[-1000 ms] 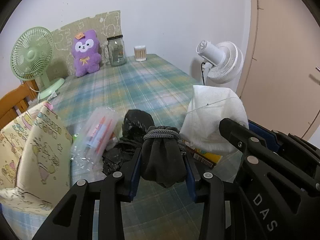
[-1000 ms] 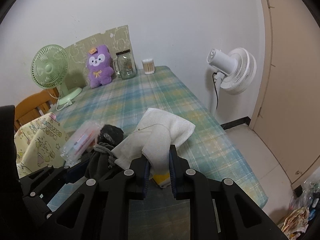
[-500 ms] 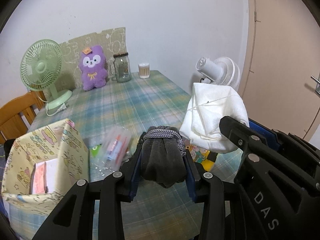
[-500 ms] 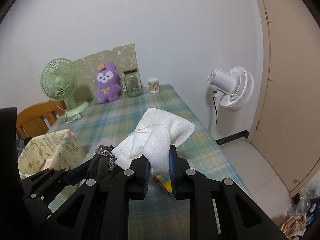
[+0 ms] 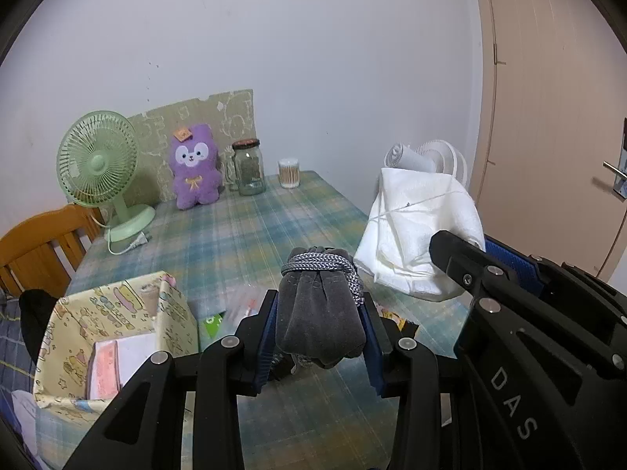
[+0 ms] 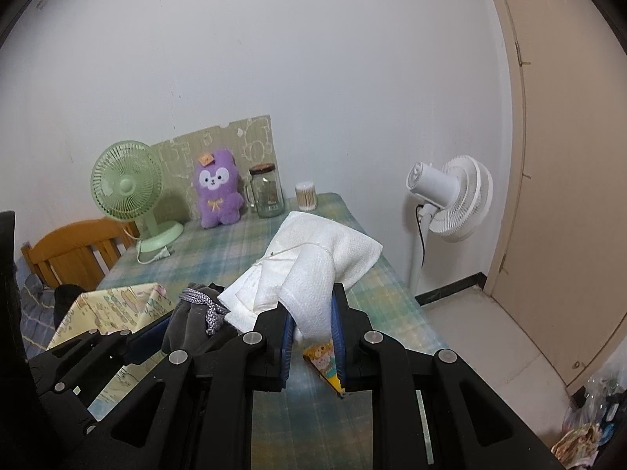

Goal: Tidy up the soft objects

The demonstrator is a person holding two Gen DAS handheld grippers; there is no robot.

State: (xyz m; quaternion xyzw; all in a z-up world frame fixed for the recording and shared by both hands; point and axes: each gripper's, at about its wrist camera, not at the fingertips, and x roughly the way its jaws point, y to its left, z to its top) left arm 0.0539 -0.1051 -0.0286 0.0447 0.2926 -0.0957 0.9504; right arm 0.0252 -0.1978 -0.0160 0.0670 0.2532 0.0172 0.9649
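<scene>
My left gripper [image 5: 319, 313] is shut on a dark grey drawstring pouch [image 5: 318, 313] with a grey braided cord, held above the plaid table [image 5: 243, 243]. My right gripper [image 6: 311, 313] is shut on a folded white cloth [image 6: 313, 266], also lifted off the table. In the left wrist view the white cloth [image 5: 419, 235] hangs at right, in front of the right gripper's black body. In the right wrist view the pouch [image 6: 188, 313] shows at lower left. A yellow cartoon-print fabric box [image 5: 117, 329] stands on the table at lower left, with pink and white items inside.
A purple plush toy [image 5: 194, 168], a glass jar [image 5: 249, 172] and a cotton-swab tub [image 5: 289, 172] line the far table edge. A green desk fan [image 5: 98, 172] stands at back left, a white standing fan [image 6: 450, 199] beside the table. A yellow snack packet [image 6: 325, 364] lies below the right gripper.
Both grippers have risen with the pouch and the cloth still held; the table and the things on it now sit lower and farther in both views, and the fabric box has come into fuller view.
</scene>
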